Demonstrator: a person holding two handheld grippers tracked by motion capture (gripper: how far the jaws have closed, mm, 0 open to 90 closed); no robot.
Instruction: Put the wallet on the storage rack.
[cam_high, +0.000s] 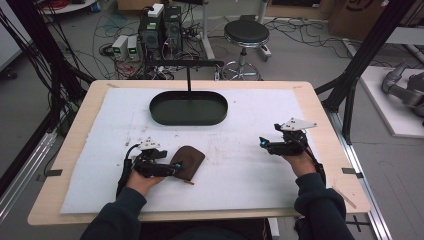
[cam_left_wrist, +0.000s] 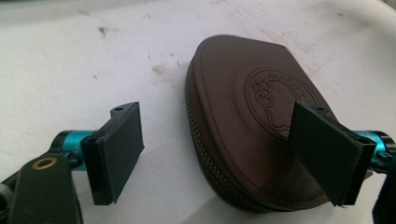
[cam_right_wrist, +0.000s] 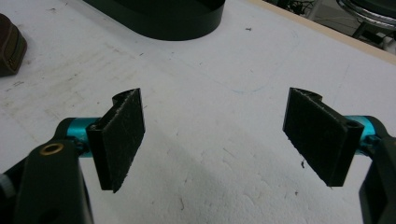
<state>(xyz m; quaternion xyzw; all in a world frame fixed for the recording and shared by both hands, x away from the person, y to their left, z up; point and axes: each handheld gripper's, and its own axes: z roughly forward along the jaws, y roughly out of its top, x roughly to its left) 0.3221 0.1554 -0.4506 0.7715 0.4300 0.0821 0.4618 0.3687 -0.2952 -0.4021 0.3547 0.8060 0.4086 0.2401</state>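
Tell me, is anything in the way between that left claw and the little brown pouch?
Nothing visible. The left gripper is open, and the brown zip pouch lies flat on the white mat, partly between its jaws. The pads are not pressing on it, and nothing else sits near it.

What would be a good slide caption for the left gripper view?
Open left gripper straddling the zipped edge of a brown leather pouch on the white mat.

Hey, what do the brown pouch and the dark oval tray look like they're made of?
The brown pouch looks like leather or a leather imitation: a matte, finely grained surface, an embossed round emblem, stitched seams and a zipper along its edge. The dark oval tray looks like painted metal or hard plastic: a thin, even rim with a smooth, dull sheen. Which of the two cannot be told.
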